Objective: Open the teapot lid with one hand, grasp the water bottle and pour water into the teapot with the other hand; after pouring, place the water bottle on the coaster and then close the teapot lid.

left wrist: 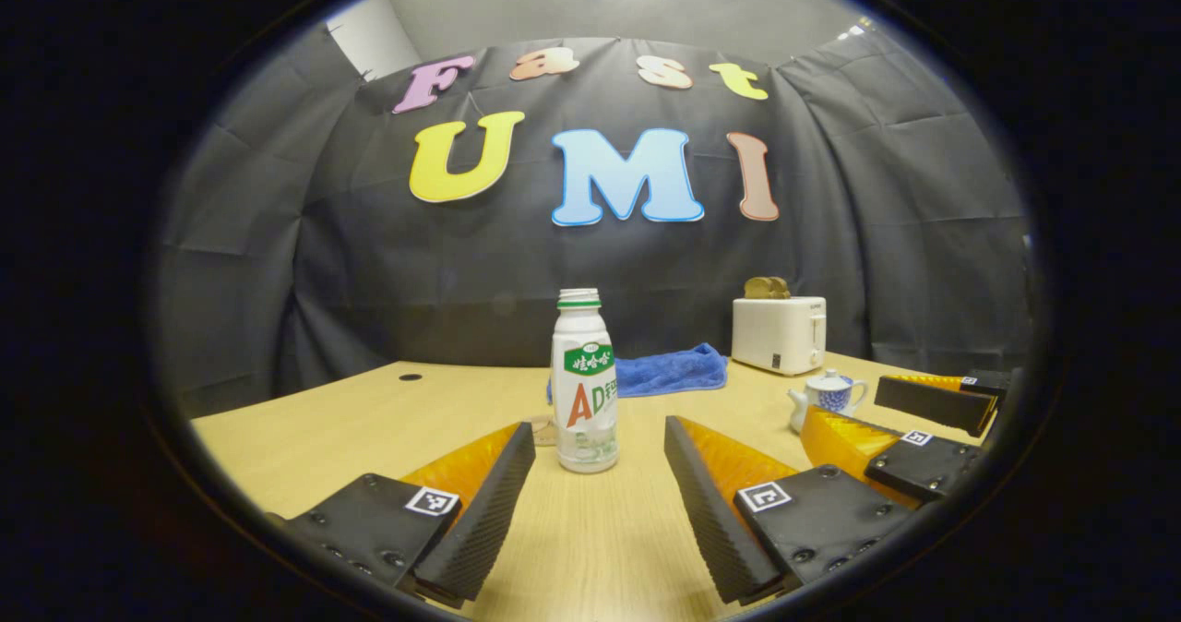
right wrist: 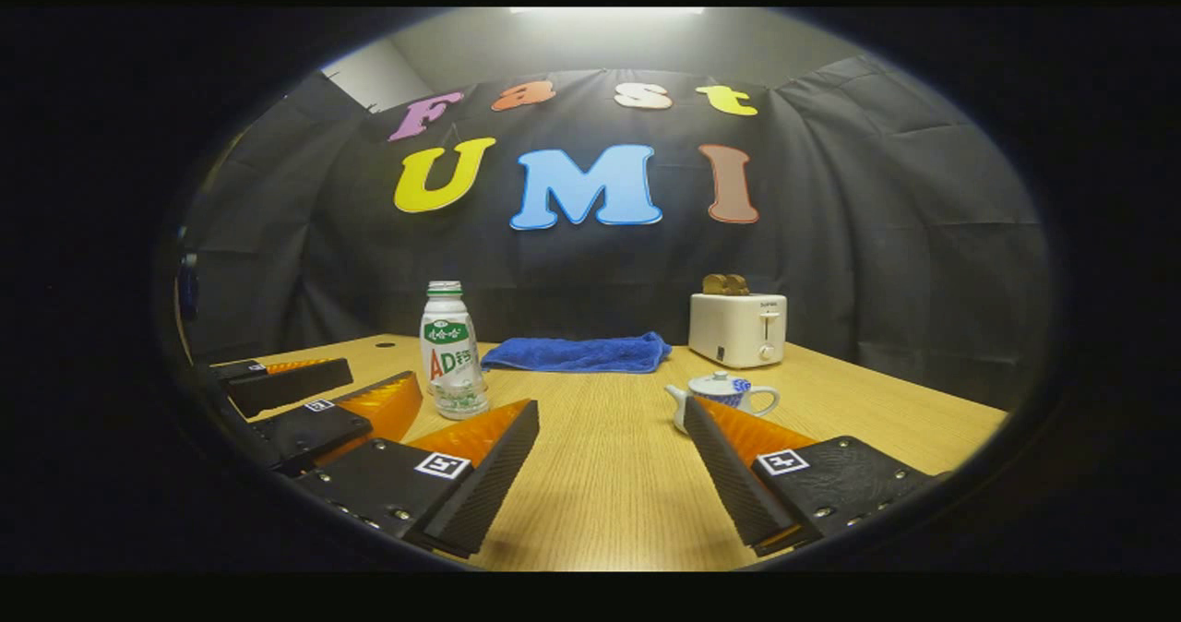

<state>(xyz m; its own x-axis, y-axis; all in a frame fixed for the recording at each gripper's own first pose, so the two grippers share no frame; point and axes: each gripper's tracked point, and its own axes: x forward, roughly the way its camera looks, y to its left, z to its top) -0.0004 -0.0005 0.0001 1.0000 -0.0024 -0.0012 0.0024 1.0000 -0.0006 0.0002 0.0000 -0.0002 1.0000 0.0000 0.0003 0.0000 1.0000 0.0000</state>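
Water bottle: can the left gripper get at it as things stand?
Probably yes. The water bottle stands upright on the table, straight ahead between the open fingers of the left gripper, with bare tabletop between. A clear coaster sits just beside it.

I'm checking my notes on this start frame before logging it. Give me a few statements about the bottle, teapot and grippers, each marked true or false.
1. The water bottle stands upright on the table. True.
2. The left gripper is shut on the bottle. False: its fingers are spread wide and the bottle stands beyond them, untouched.
3. The teapot has its lid on. True.
4. The blue cloth lies draped over the toaster. False: it lies flat on the table beside the toaster.
5. The right gripper holds the teapot lid. False: it is open and holds nothing.
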